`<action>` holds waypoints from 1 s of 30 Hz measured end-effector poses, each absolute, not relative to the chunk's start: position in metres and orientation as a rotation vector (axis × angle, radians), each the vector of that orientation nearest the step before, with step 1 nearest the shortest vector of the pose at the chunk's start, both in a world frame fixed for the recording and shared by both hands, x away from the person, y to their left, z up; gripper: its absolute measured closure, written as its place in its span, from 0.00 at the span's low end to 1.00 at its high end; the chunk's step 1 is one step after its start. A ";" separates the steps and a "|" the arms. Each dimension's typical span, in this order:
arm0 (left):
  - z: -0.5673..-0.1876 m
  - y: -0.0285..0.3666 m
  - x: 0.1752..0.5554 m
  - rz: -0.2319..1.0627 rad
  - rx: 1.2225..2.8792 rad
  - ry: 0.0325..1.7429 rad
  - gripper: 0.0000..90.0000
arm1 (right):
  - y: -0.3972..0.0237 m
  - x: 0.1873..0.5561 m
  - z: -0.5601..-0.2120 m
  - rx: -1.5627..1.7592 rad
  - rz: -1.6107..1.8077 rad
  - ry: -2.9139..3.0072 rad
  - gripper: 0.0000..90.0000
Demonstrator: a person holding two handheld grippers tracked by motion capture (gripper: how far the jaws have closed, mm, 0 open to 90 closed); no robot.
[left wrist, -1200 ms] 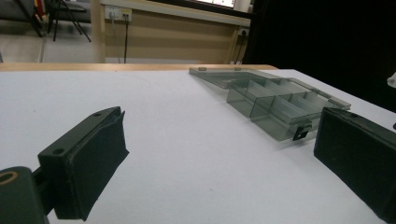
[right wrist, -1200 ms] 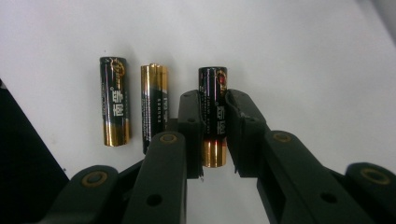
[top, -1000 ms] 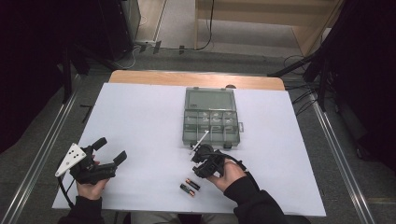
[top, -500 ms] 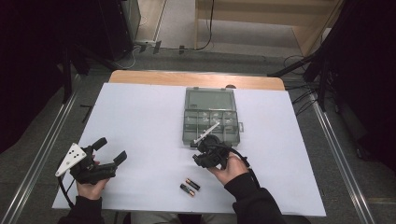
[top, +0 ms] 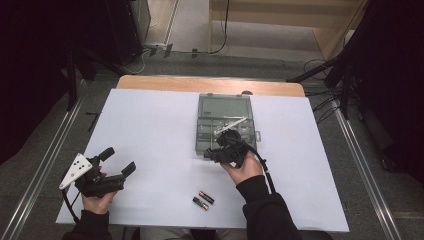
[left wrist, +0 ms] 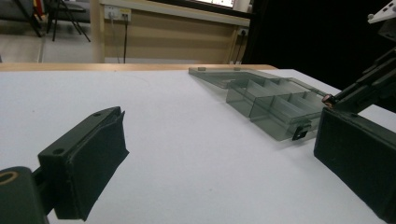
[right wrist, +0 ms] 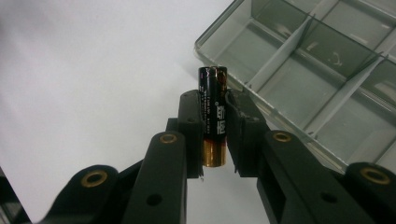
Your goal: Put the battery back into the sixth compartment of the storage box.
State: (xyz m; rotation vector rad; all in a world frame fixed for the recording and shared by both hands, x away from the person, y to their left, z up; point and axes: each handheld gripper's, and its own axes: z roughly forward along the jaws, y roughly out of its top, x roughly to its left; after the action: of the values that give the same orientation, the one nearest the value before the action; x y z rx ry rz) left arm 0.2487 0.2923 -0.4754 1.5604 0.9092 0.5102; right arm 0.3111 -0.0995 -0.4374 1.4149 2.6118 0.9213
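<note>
My right gripper [top: 214, 153] is shut on a black and copper battery [right wrist: 213, 116], which stands upright between the pads. It hovers at the front left corner of the clear grey compartment box [right wrist: 327, 70], whose lid lies open on the white table. The box [top: 200, 136] sits mid-table, just beyond the right hand. Two more batteries [top: 206, 197] lie side by side on the table near the front edge. My left gripper [top: 120, 160] rests at the front left with its jaws wide apart and nothing between them; from it I see the box [left wrist: 271, 100] and the other gripper [left wrist: 369, 88].
The white table [top: 150, 120] has a wooden strip along its far edge. Metal rails run along both sides of the table. Cables and dark stands sit on the floor beyond it.
My right gripper has carried the battery away from the front of the table up to the box's near left corner. The left gripper has stayed put.
</note>
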 end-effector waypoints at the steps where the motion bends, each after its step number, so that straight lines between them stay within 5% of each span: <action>1: -0.475 0.292 0.249 0.510 1.560 0.909 0.03 | -0.101 0.314 -0.439 1.454 0.937 2.597 0.86; 28: -0.475 0.293 0.249 0.507 1.558 0.904 0.03 | -0.127 0.356 -0.460 2.013 1.229 2.241 0.86; 29: -0.475 0.292 0.249 0.505 1.558 0.904 0.03 | -0.129 0.358 -0.462 2.058 1.236 2.211 0.74; 30: -0.475 0.292 0.249 0.505 1.558 0.904 0.03 | -0.129 0.358 -0.462 2.058 1.236 2.211 0.74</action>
State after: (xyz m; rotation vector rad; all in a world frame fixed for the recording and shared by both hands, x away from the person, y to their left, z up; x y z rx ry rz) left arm 0.2490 0.2924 -0.4754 1.5578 0.9038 0.5053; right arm 0.3580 -0.1289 -0.4620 2.0582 2.2111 1.2360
